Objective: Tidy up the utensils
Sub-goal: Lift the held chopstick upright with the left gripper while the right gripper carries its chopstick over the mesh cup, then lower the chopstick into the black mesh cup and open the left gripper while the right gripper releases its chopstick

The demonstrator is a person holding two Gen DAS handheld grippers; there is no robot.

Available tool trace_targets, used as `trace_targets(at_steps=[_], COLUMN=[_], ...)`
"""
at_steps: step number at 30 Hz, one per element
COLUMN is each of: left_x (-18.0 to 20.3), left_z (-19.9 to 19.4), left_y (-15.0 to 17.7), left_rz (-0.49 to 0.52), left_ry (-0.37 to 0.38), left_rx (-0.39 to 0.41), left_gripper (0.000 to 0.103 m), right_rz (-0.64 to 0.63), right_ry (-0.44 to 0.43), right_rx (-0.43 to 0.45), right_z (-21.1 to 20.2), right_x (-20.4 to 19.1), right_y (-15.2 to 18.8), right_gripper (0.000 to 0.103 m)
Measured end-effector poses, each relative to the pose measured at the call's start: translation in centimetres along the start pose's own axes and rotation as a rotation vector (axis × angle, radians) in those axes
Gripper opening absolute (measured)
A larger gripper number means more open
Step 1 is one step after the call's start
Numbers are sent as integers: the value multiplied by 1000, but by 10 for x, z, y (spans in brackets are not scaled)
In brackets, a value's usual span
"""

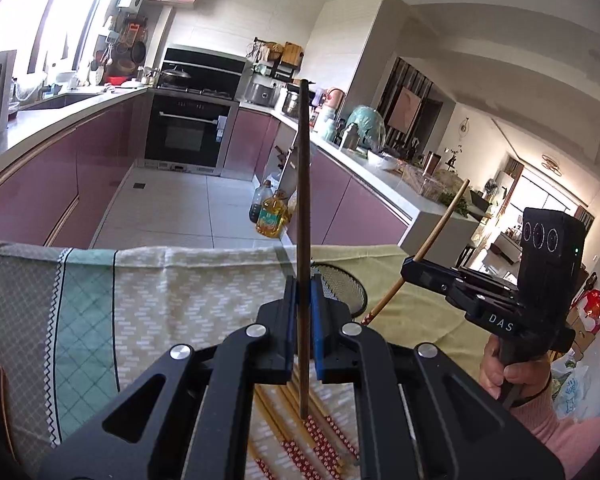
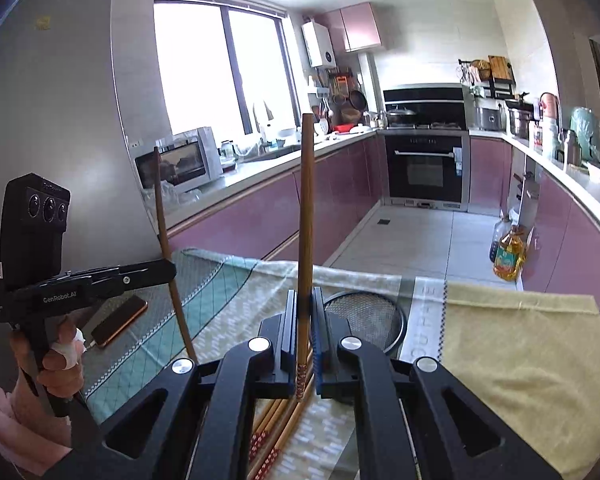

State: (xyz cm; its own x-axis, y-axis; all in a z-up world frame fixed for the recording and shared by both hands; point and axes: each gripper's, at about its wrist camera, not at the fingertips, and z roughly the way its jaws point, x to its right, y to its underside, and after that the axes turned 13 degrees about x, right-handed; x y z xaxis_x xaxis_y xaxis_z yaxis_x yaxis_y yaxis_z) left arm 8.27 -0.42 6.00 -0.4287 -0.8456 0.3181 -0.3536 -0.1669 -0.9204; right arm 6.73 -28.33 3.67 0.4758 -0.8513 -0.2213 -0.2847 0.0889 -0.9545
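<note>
Two chopsticks up in the air at once. Left gripper (image 1: 304, 300) clenched on a dark brown chopstick (image 1: 303, 208), jaws pinching it low on the shaft so most of the length stands tall above and only a short tail hangs below. Right gripper (image 2: 305, 312) clamped the same way on a lighter bamboo chopstick (image 2: 306, 216), patterned red end just under the jaws, plain tip pointing up. Seen from the left wrist view, that bamboo stick leans over at a slant; from the right wrist view, the dark one tilts too. Probably held upright and apart to keep the two from tangling, and to line up a narrow end for dropping into a holder.

Below both grippers, a loose pile of chopsticks (image 1: 320, 432) with red patterned ends, lying flat on the cloth-covered tabletop (image 1: 160, 300). Plenty left to sort, by the look of it. Just beyond the jaws, a round black mesh holder (image 2: 364, 316) on the cloth, seen from above at its rim: the likely destination, near enough for a short carry. No chopstick visibly inside it from here.

Off to the left side, a phone (image 2: 118, 322) lying on the cloth, well clear of the pile. Low grip suits a tip-down or end-down drop; risk of a stick pivoting in the jaws if knocked against the rim.
</note>
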Motion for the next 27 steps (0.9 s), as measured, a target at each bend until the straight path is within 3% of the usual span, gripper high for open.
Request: trace_targets(at_steps=[8,13,16,27], left_x=[19,25,29,27], left_z=[37,73,93,159], left_y=[-41,-47,-41,14], left_rz=[-3,-29,-14,84], left_ry=[44,42,27,9], left_rx=[113,121,95,-147], left_gripper=[7,7,7,7], right_rz=[1,-5,2,38], right_ry=[31,56,65,60], right_rx=[62,71,39,-222], right_z=[5,15,28,83], right_x=[22,32,39,53], right_y=[-38,-42,-37,8], right_gripper=[5,5,5,5])
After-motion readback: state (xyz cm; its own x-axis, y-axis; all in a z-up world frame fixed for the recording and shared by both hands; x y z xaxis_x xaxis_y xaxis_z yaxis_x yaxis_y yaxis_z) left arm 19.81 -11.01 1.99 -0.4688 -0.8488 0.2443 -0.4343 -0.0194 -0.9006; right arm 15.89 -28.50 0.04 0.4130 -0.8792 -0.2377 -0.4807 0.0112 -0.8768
